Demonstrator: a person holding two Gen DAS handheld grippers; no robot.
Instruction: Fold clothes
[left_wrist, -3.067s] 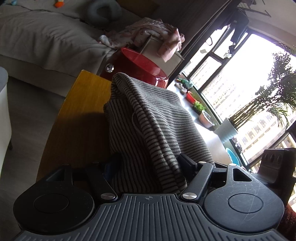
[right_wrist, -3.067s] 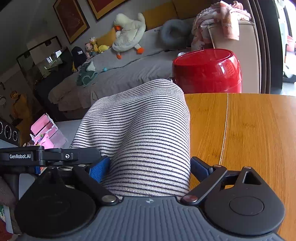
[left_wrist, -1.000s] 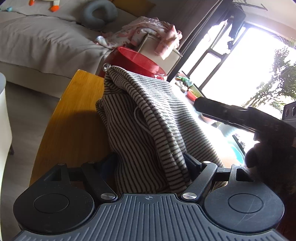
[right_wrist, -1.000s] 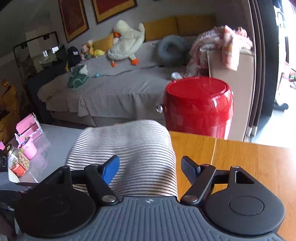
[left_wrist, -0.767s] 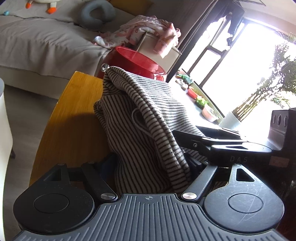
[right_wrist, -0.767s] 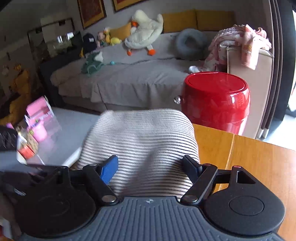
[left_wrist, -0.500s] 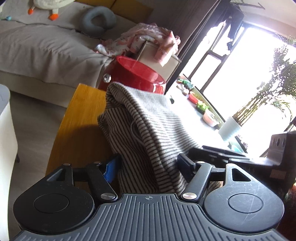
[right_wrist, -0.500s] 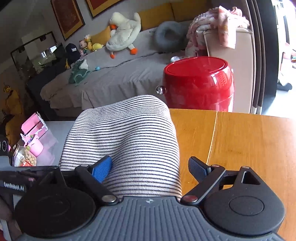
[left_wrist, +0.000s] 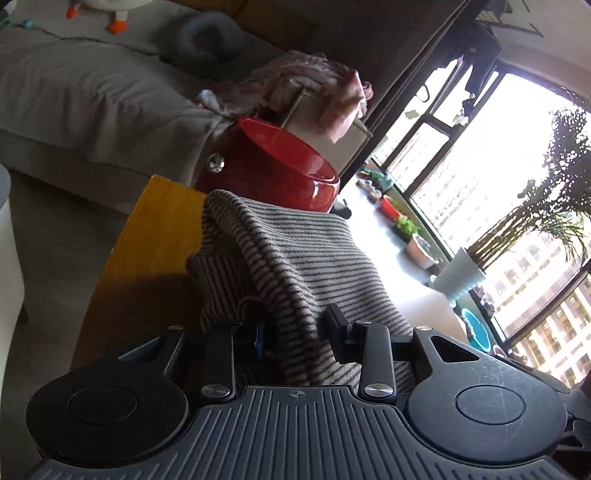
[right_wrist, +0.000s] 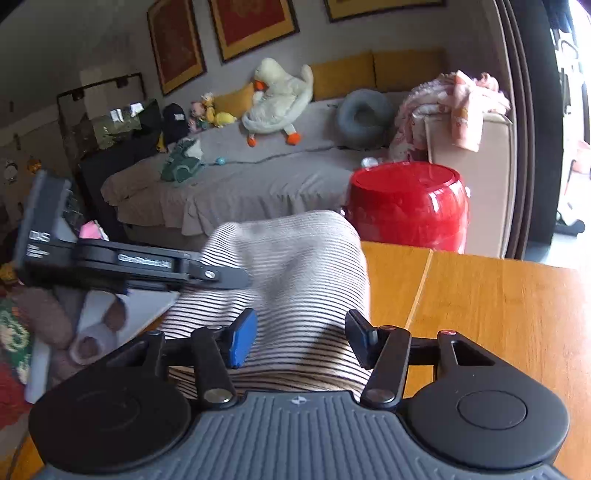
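A grey-and-black striped knit garment (left_wrist: 303, 251) lies bunched on the wooden table (left_wrist: 147, 236). My left gripper (left_wrist: 297, 332) is closing its jaws, and a raised fold of the garment is pinched between its pads. In the right wrist view the same garment (right_wrist: 295, 266) runs forward between the fingers of my right gripper (right_wrist: 301, 343). Its jaws are closing too, with the cloth between them but spreading wider than the gap. The left gripper (right_wrist: 236, 278) reaches in from the left over the garment's edge.
A glossy red round container (right_wrist: 406, 203) stands just beyond the table's far edge. Behind it are a beige box draped with pink clothes (right_wrist: 465, 110) and a grey sofa bed (right_wrist: 240, 184) with plush toys. Bare tabletop (right_wrist: 498, 314) lies to the right; a bright window (left_wrist: 498, 184) faces the left gripper.
The left jaws have drawn in onto a fold of the garment. The right jaws widened, then narrowed. The right gripper has left the left wrist view; the left gripper now shows in the right wrist view.
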